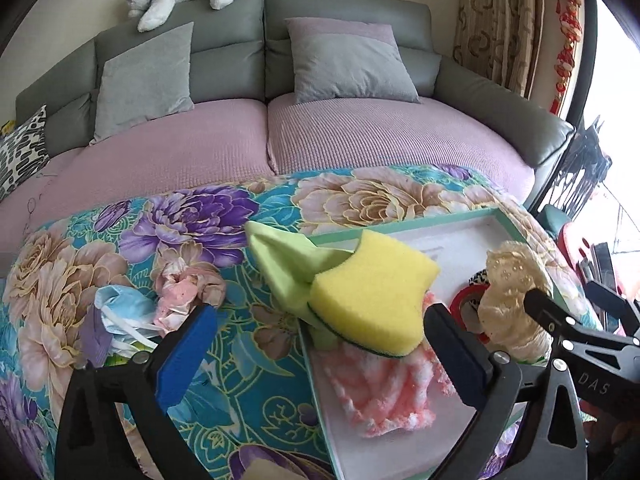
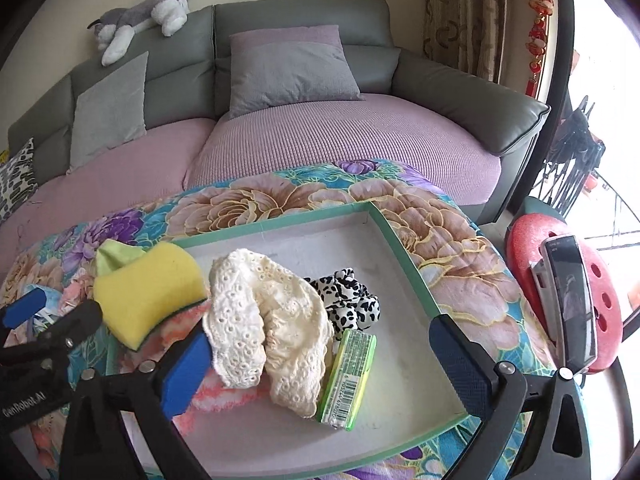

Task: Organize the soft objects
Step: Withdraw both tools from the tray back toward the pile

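A white tray with a green rim (image 2: 404, 248) (image 1: 508, 220) lies on a floral quilt. In it are a yellow sponge (image 1: 372, 300) (image 2: 148, 288), a pink fluffy cloth (image 1: 384, 392) (image 2: 224, 396), a cream lace cloth (image 2: 272, 328) (image 1: 508, 304), a black-and-white spotted fabric (image 2: 352, 300) and a green packet (image 2: 348, 380). A light green cloth (image 1: 284, 264) hangs over the tray's left rim. My left gripper (image 1: 320, 356) is open, its jaws either side of the sponge. My right gripper (image 2: 324, 372) is open over the lace cloth.
On the quilt (image 1: 192, 232) left of the tray lie a pink crumpled cloth (image 1: 188, 288) and a blue face mask (image 1: 120, 312). A sofa (image 2: 320, 136) with grey cushions stands behind. A phone (image 2: 568, 300) leans on a red object at the right.
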The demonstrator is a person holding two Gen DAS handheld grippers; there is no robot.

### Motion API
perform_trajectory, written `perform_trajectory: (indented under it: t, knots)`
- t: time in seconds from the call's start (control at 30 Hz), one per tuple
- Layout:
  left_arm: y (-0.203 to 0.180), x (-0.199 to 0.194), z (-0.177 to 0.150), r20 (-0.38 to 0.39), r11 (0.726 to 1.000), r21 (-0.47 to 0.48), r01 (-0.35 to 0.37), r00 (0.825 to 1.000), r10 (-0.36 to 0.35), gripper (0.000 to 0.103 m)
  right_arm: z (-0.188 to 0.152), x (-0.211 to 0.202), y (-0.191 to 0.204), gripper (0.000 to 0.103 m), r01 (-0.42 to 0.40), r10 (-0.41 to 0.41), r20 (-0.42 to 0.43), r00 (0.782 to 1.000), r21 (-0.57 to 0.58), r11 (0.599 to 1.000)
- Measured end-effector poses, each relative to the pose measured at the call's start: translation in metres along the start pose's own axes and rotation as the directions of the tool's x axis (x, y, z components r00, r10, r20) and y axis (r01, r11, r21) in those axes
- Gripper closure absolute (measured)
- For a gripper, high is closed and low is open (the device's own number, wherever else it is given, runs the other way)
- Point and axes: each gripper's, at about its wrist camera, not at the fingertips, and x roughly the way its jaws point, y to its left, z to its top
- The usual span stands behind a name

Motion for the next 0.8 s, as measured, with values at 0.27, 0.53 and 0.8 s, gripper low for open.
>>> perform_trajectory:
  t: [0.27,0.53,0.8]
  knots:
    - [0.037,-0.003,-0.007,-0.016,0.991,-0.103,-0.083,0.997,0.082,0.0,-0.004,-0.01,0.001,0.0,-0.006,0.006,-0.016,1.0,0.01,1.0]
    - [0.071,-0.004,-0.016,-0.063,0.972,-0.173,-0.157,0.987,0.148,0.0,-0.008,-0.011,0.006,0.0,-0.007,0.007,-0.041,0.999,0.002,1.0]
    - [0.114,-0.018,-0.024,-0.081,0.938,-0.255,-0.234,0.972,0.221,0.0,-0.009,-0.018,0.031,0.0,-0.055,0.053,-0.036,0.998,-0.043,0.998]
